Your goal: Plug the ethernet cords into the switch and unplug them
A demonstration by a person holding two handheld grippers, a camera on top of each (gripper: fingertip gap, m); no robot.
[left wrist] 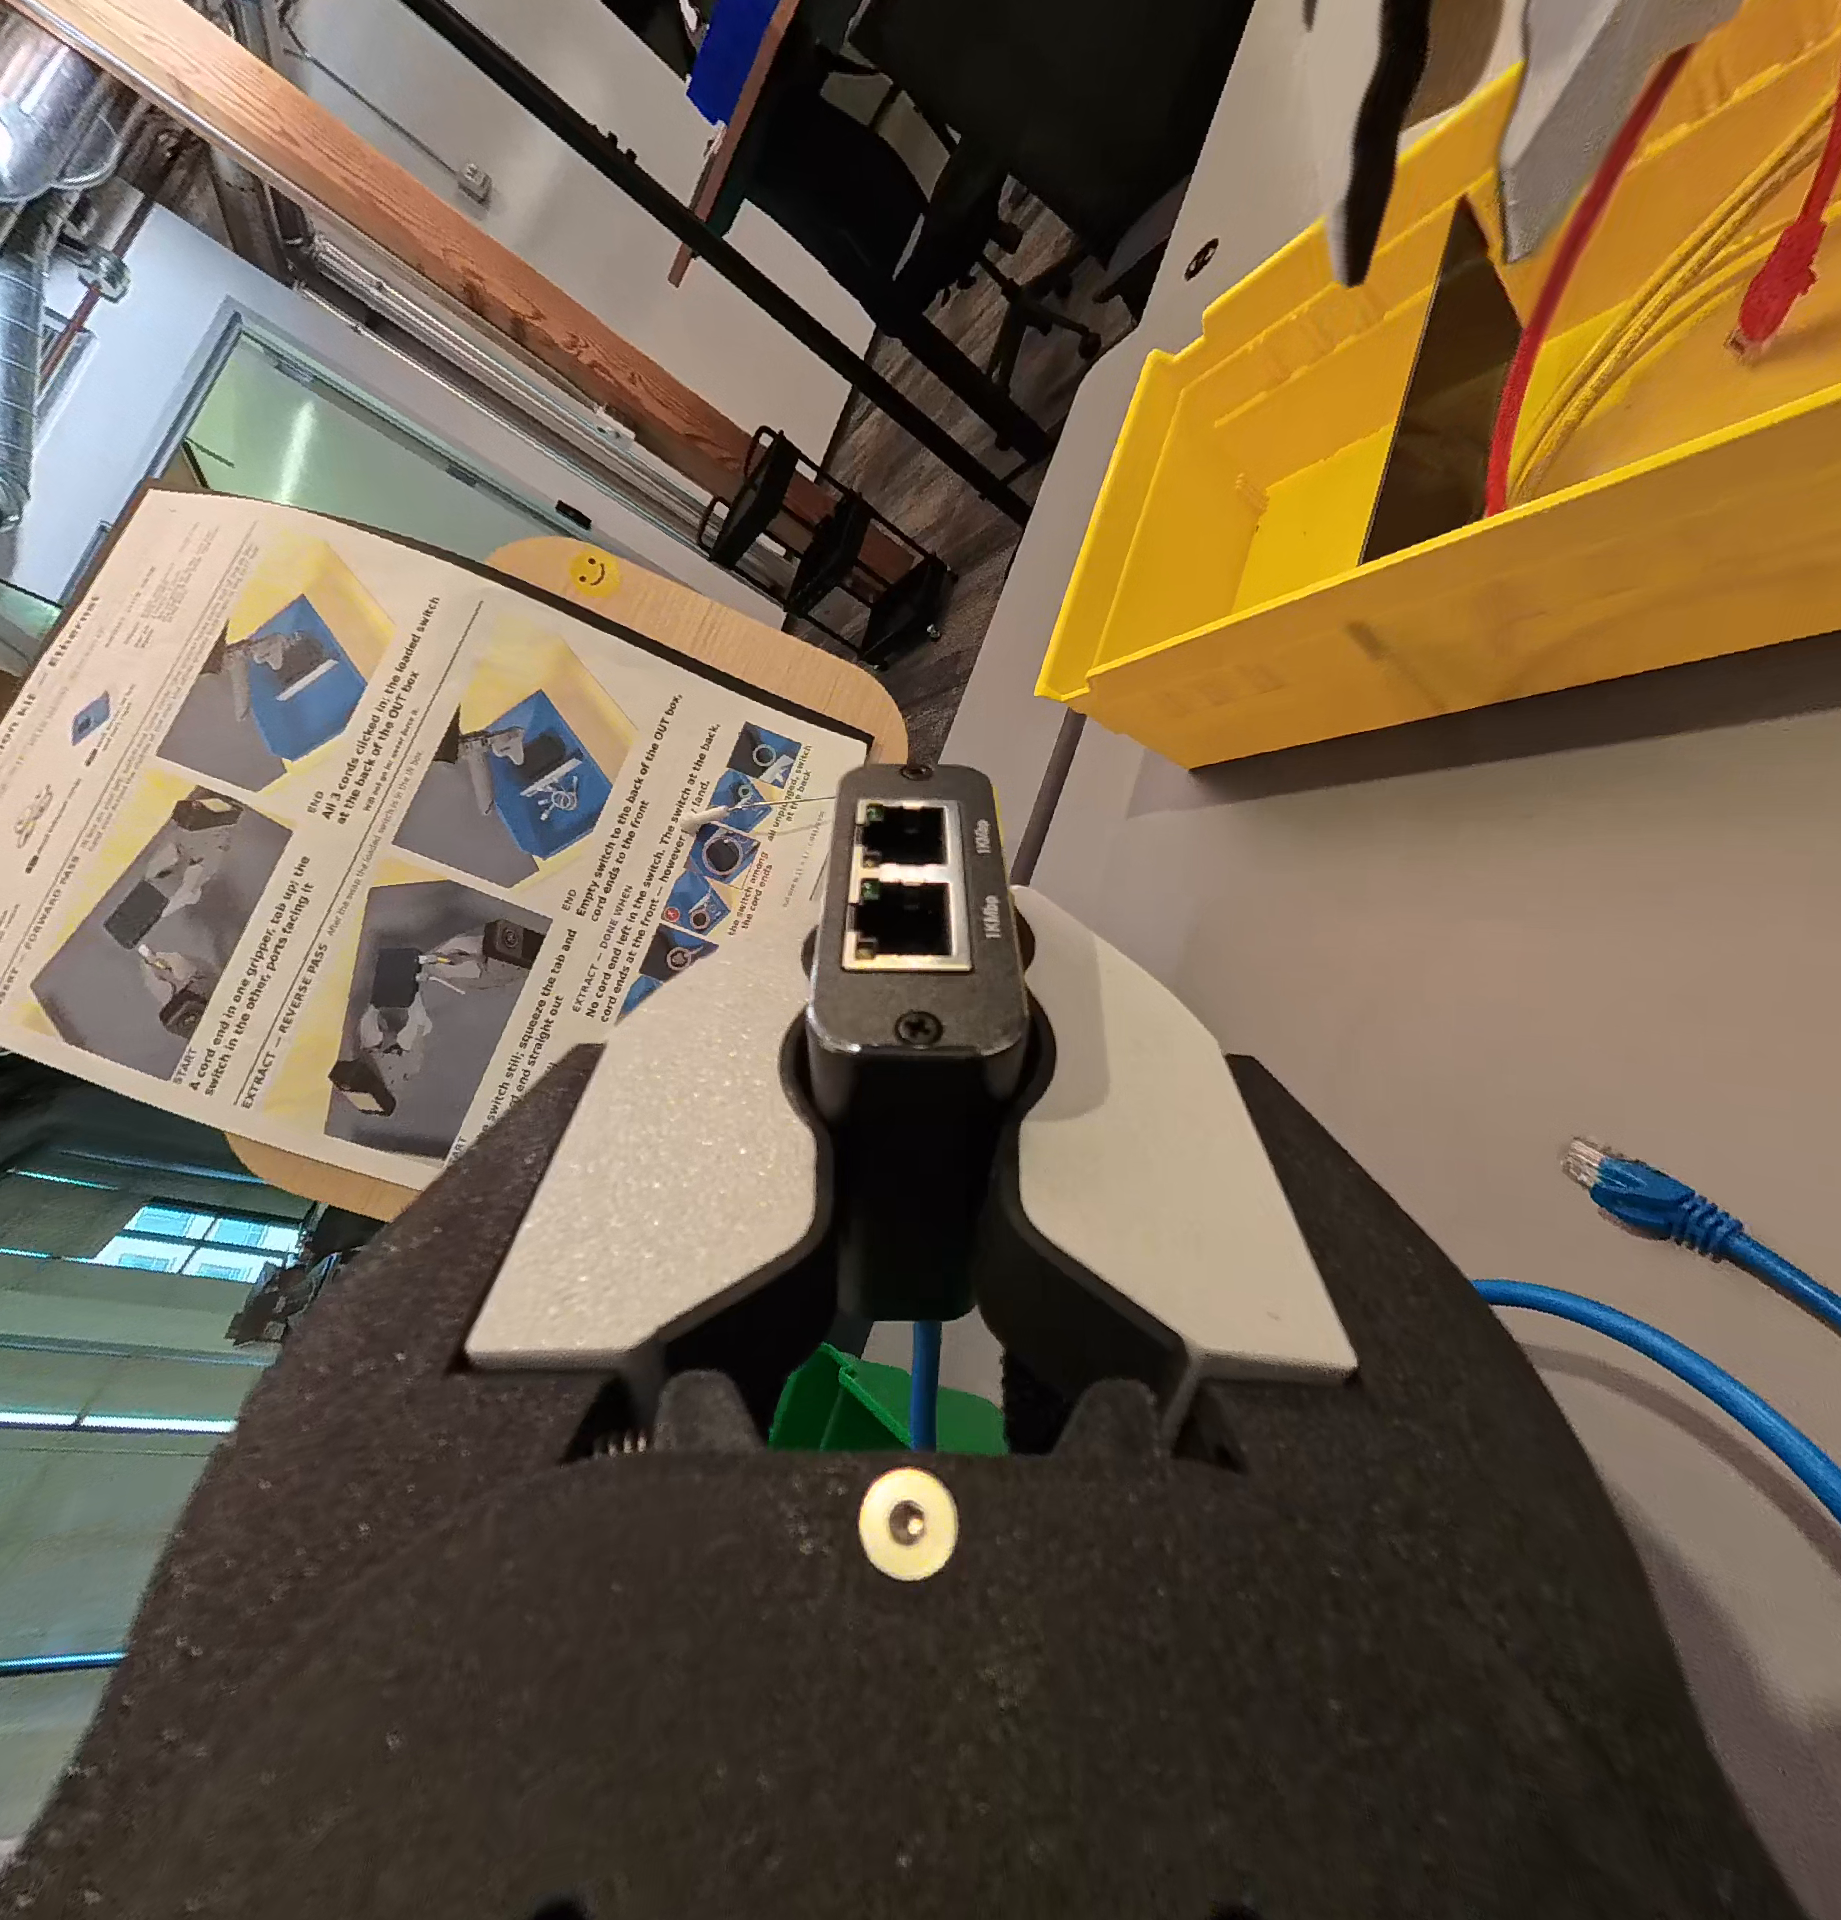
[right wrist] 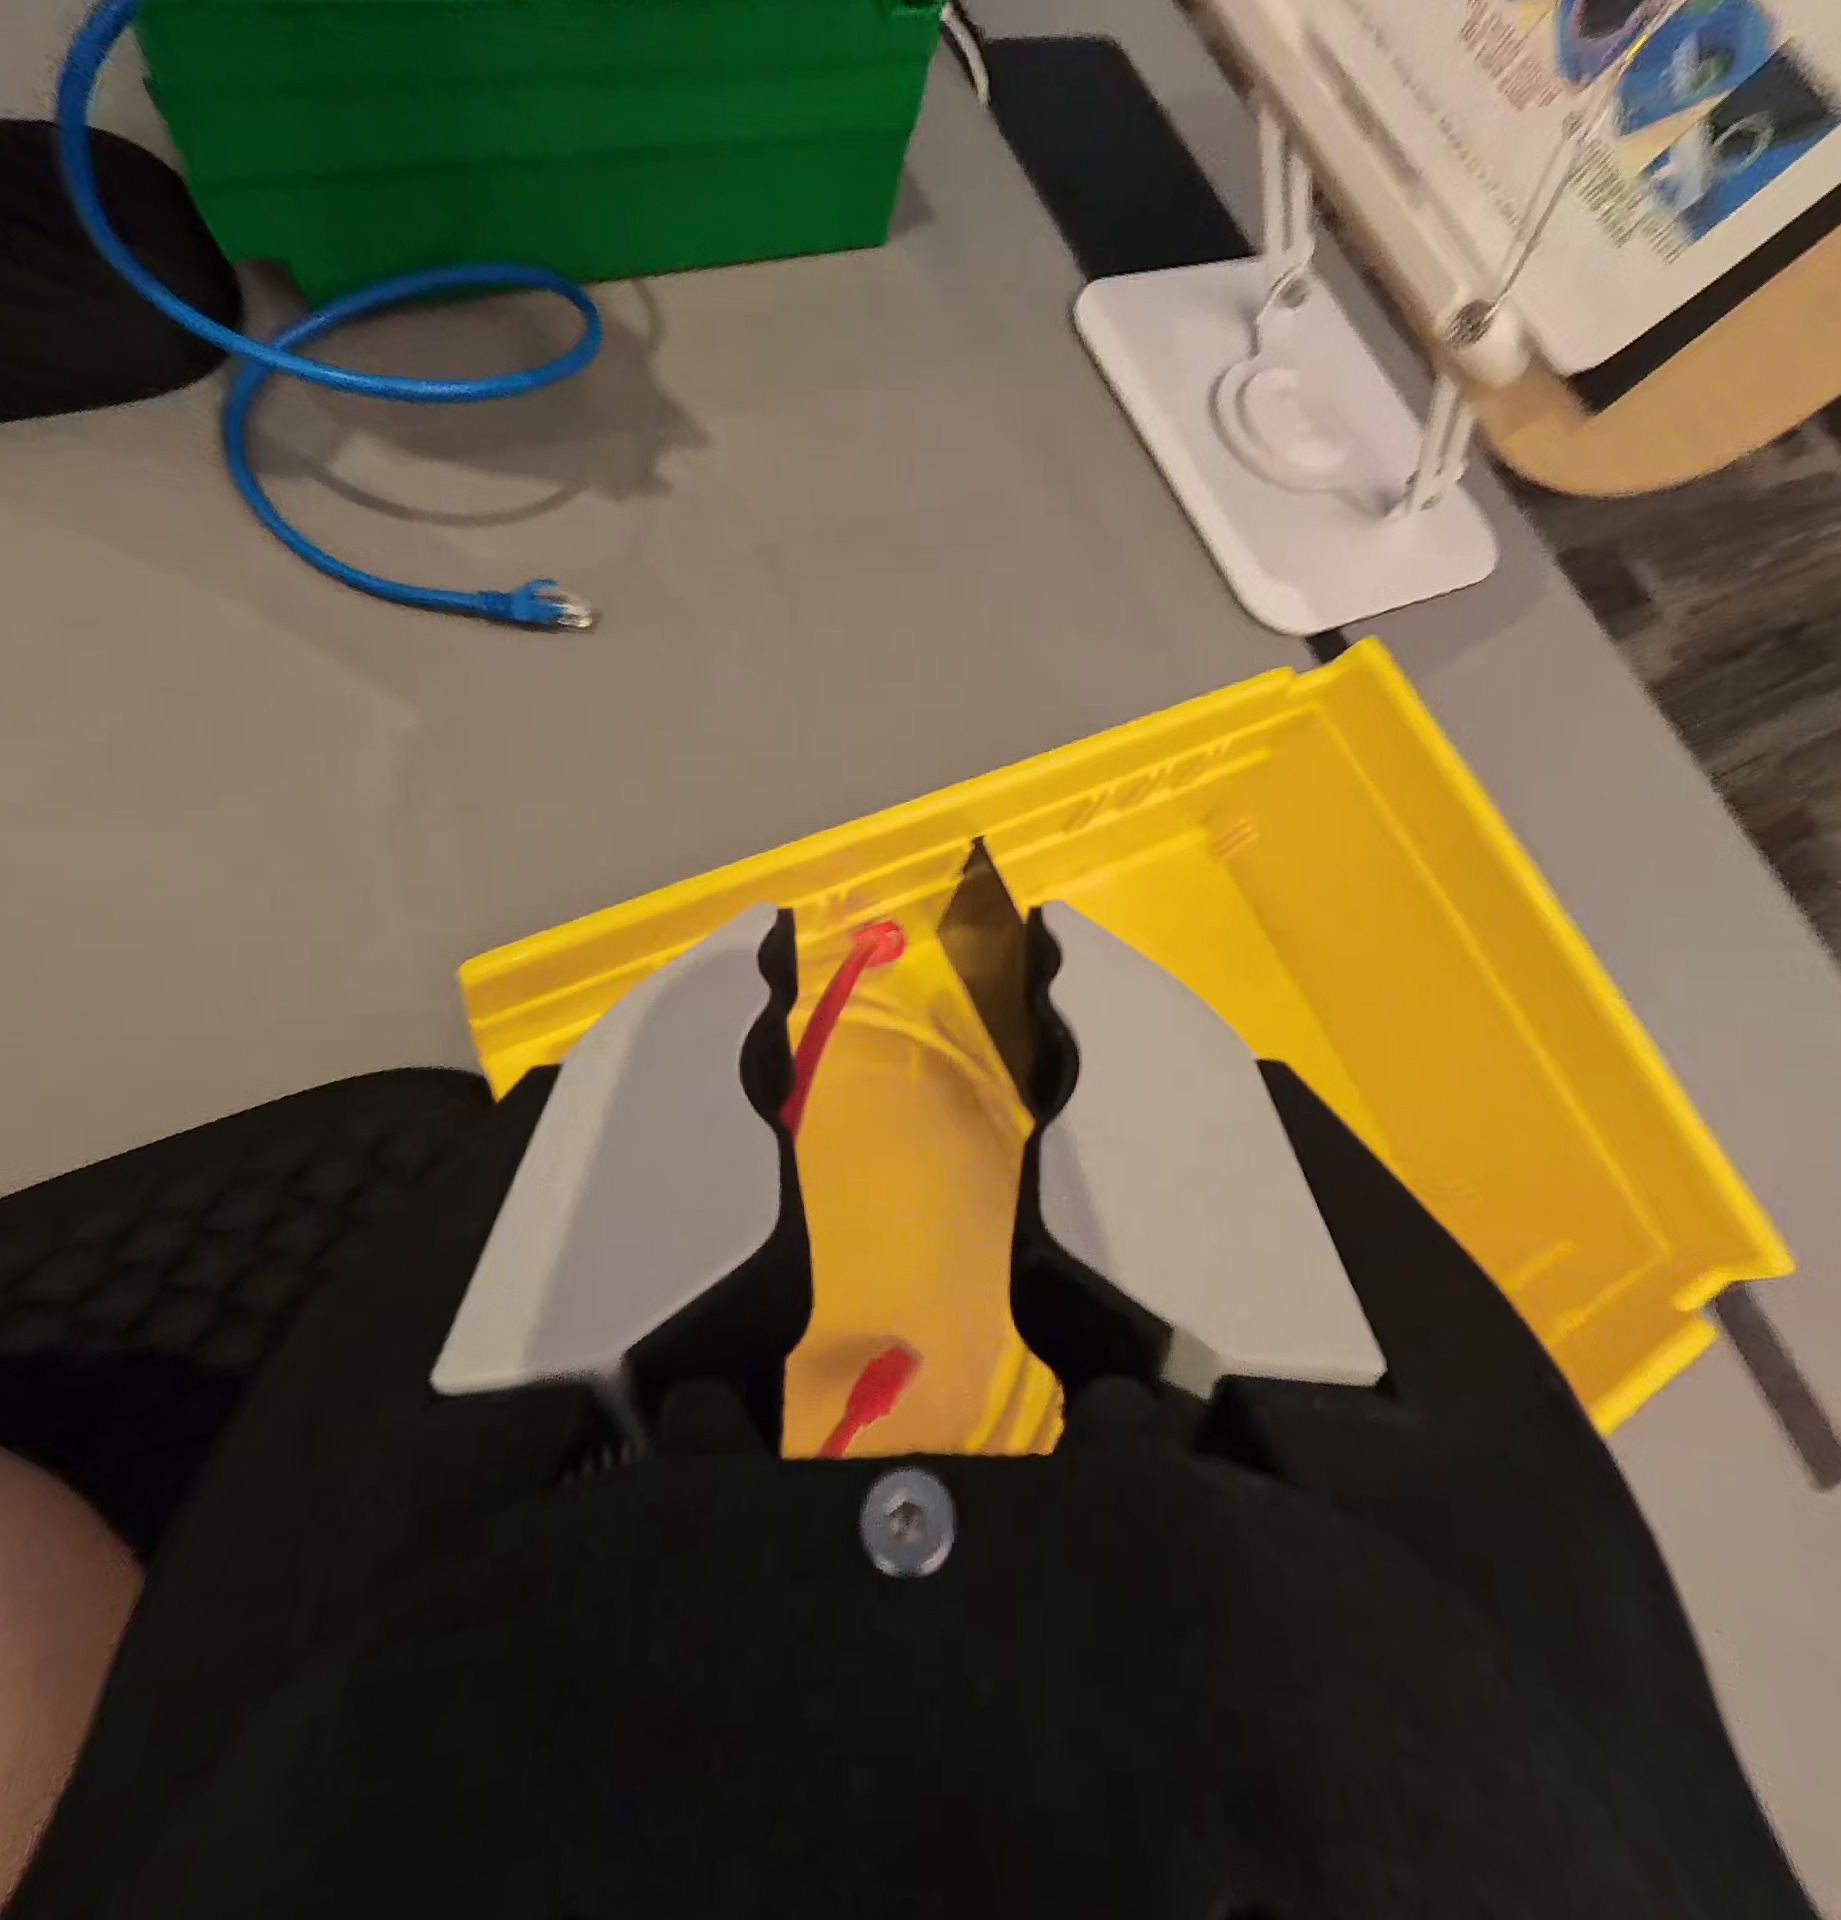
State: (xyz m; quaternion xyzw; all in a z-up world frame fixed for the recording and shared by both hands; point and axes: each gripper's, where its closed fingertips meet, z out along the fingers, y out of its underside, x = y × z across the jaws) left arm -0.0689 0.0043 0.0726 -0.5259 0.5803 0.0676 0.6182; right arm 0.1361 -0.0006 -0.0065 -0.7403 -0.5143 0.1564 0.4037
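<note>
Between foam-padded fingers (left wrist: 677, 1122), boxy black switch (left wrist: 921, 935)

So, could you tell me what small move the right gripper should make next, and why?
Probably lower the right gripper into the yellow bin and close on the red cord's plug. It is open and empty above that plug, while the left gripper already holds the switch with both visible ports empty.
</note>
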